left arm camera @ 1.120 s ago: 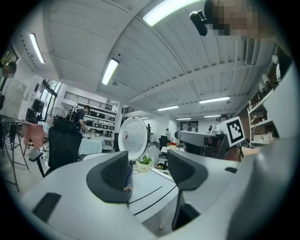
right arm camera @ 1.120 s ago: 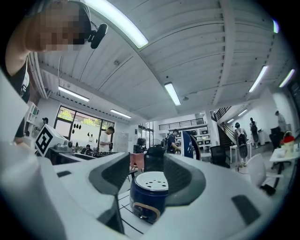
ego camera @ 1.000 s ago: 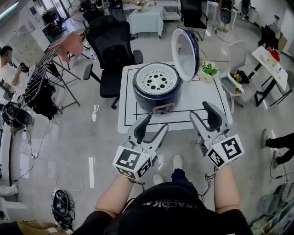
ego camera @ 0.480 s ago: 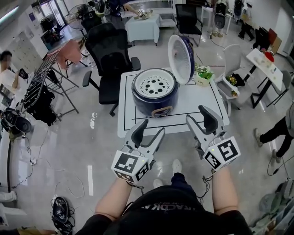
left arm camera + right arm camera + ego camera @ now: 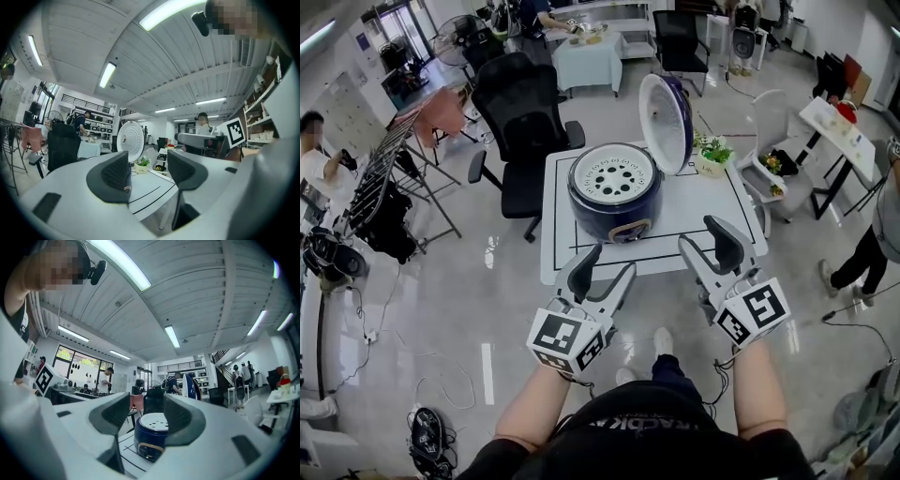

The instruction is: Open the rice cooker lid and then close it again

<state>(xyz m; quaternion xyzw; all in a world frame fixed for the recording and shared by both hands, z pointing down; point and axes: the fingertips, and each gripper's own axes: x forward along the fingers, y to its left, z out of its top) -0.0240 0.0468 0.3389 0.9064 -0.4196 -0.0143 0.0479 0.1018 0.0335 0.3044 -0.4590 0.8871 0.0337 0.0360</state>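
Note:
A dark blue rice cooker (image 5: 615, 194) stands on a small white table (image 5: 703, 214), its lid (image 5: 666, 122) raised upright at the back right, white inner plate showing. Both grippers hover short of the table's near edge, apart from the cooker. My left gripper (image 5: 602, 264) is open and holds nothing. My right gripper (image 5: 709, 237) is open and holds nothing too. In the right gripper view the rice cooker (image 5: 150, 432) shows between the jaws, with its lid (image 5: 191, 384) behind. The left gripper view catches the raised lid (image 5: 130, 141) and the table (image 5: 149, 186).
A black office chair (image 5: 521, 122) stands behind the table at left. A small potted plant (image 5: 711, 153) sits at the table's back right corner. A clothes rack (image 5: 394, 159) is at far left, a white chair (image 5: 771, 141) at right. Cables lie on the floor.
The view has shifted slightly, so the table and cooker sit a little higher in frame. Both grippers stay open and hold nearly the same place.

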